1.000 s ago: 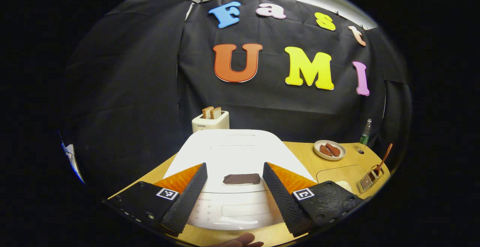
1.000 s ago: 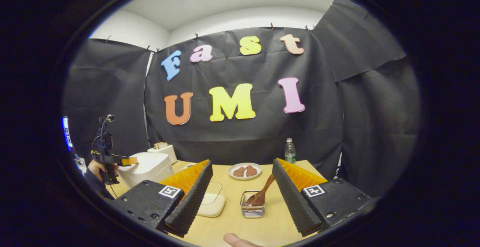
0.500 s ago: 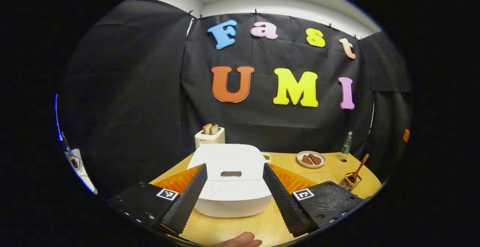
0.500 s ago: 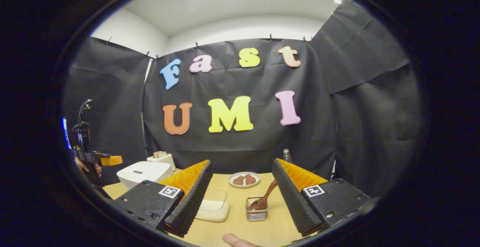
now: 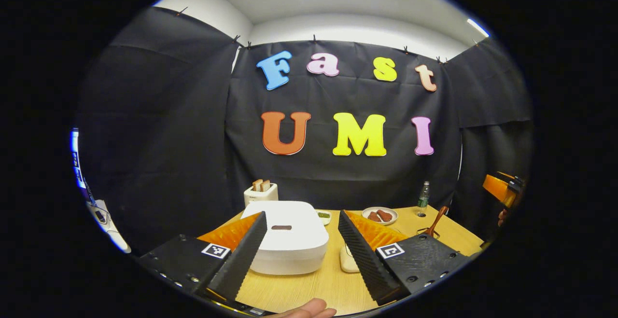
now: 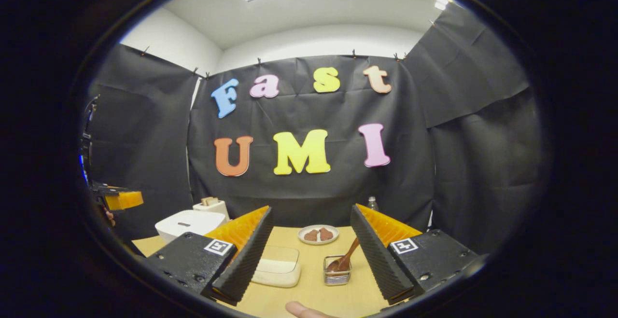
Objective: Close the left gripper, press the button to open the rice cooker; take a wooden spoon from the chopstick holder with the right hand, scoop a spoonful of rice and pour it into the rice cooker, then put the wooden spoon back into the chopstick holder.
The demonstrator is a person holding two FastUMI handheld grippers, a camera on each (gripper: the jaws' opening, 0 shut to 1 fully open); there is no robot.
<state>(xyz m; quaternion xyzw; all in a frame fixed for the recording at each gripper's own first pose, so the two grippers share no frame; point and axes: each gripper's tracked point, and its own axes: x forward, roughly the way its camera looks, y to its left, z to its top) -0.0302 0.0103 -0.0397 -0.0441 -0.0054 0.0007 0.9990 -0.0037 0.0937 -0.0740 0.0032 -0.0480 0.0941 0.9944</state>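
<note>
Our left gripper (image 5: 301, 250) hangs with its jaws spread wide, gripping nothing, above the table (image 5: 309, 291) in front of the rice cooker (image 5: 286, 233). Our right gripper (image 6: 311, 253) is likewise wide apart and empty, with the wooden spoon (image 6: 346, 259) standing in the chopstick holder (image 6: 336, 274) just ahead and the rice container (image 6: 277, 272) beside it. We judge nothing done: the lid is down, its dark button (image 5: 281, 227) unpressed, the spoon untouched. We see no legible brand writing on the cooker.

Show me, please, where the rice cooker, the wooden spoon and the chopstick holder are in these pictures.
rice cooker (image 5: 285, 241), left gripper view, on its closed white lid.
wooden spoon (image 6: 348, 255), right gripper view, on its handle.
chopstick holder (image 6: 336, 277), right gripper view, on its front wall.
</note>
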